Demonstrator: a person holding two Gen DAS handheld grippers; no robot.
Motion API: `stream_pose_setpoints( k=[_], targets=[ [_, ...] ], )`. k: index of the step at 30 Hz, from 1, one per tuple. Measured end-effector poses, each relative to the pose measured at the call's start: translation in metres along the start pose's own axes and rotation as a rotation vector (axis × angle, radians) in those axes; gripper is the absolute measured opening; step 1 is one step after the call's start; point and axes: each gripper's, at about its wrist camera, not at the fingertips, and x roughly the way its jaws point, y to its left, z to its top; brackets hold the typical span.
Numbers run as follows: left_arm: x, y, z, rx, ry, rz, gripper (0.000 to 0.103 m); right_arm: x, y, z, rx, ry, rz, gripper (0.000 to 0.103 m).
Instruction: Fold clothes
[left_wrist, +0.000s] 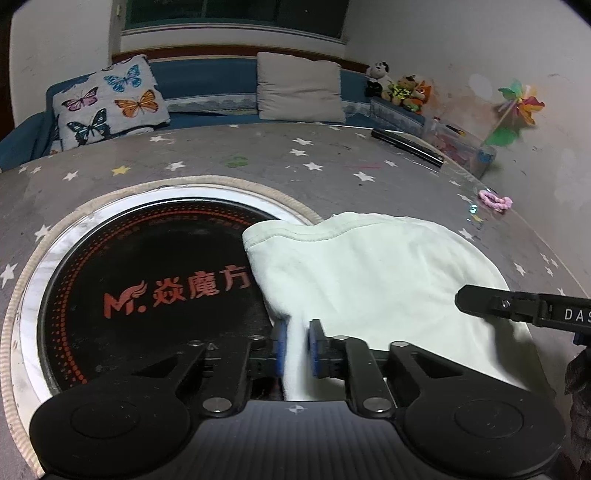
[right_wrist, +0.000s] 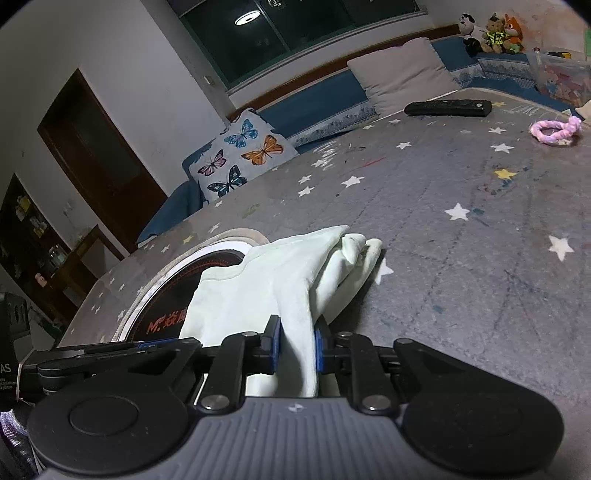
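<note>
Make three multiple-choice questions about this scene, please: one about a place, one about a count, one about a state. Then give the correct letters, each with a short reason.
1. What does the pale green garment partly cover?
A. the butterfly pillow
B. the round black cooktop
C. the remote control

2. How many plush toys sit in the far corner?
A. one
B. three
C. five

3. What is the state of the left gripper?
A. open above the table
B. shut on the garment
C. shut on the pink hair tie

Answers:
1 B: the cloth overlaps the cooktop.
2 B: three plush toys show.
3 B: its blue pads pinch the cloth, as do those of the right gripper.
</note>
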Motion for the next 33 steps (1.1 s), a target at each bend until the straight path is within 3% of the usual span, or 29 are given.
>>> stream_pose_setpoints(
  k=[13, 26, 33],
  targets=[
    [0.005, -0.056, 0.042, 0.097, -0.089, -0.052, 0.005, -0.033, -0.013, 0.04, -0.063, -0.105, -0.063, 0.014],
    [0.048, -0.106, 0.099, 0.13, -0.096, -0.066, 0.005, -0.035, -0.044, 0.098, -0.111, -0.161, -0.156, 0.014],
    [0.074, -0.123, 0.11, 0.133, -0.065, -0.069, 0.005, -0.026, -0.068, 0.109, -0.105, -0.146, -0.198, 0.014]
  ],
)
